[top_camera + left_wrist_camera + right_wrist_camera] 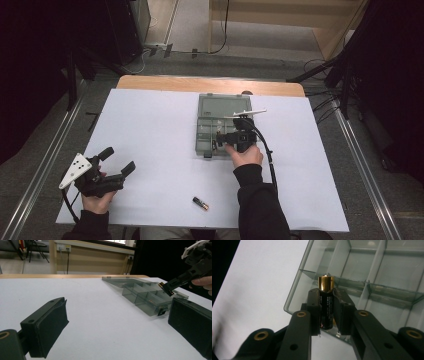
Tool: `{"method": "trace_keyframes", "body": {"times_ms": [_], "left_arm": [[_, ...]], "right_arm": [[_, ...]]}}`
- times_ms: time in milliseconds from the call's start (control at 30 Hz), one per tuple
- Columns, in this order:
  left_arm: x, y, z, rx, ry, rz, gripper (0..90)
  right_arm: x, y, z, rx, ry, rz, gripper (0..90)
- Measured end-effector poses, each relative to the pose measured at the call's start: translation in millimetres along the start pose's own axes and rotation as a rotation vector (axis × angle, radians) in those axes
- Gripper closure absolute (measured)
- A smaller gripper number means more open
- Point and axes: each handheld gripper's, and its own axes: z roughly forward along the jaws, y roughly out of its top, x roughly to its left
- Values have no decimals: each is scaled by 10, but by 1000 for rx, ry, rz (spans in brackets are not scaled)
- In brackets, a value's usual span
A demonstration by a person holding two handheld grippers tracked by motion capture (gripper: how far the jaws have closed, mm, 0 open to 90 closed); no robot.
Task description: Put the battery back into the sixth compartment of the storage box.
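Clamped between my right gripper's [327, 306] jaws at frame centre, one battery [326, 305] stands over the clear organizer box [387, 272]. Lower left, my left gripper [117, 161] gapes, holding nothing.

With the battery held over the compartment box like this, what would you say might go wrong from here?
1. The right claw grips the battery only along its black body, so it may tilt or slip when lowered.
2. It hangs near the box corner and a thin divider; released here, it might catch on a wall or fall outside onto the table.
3. The spare battery lies loose near the right sleeve and might get knocked.
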Motion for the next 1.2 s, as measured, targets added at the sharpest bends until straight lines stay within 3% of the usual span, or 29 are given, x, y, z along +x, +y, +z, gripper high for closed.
{"method": "trace_keyframes", "body": {"times_ms": [33,133,233,267,367,400,467,967,1200], "left_arm": [[-1,0,0,0,0,-1,23],[-6,1,-1,0,-3,0,23],[-5,0,0,1,-2,-1,23],[-4,0,0,0,-1,-1,23],[-7,0,3,0,-2,-1,23],[-8,-1,5,2,-2,0,23],[-9,-2,8,2,-2,1,23],[-7,-2,7,3,-3,1,23],[-8,-3,7,3,-2,2,23]], "right_arm": [[-1,-4,5,-2,6,13,690],[16,-5,-13,-28,-6,38,613],[56,-19,-47,-39,-4,12,524],[70,-25,-56,-37,0,-3,456],[129,-49,-52,-19,-13,-84,35],[149,-56,-44,-13,-28,-106,0],[216,-91,-31,19,-41,-167,0],[537,-294,-94,106,-57,-364,0],[723,-431,-103,152,-52,-433,0]]}}
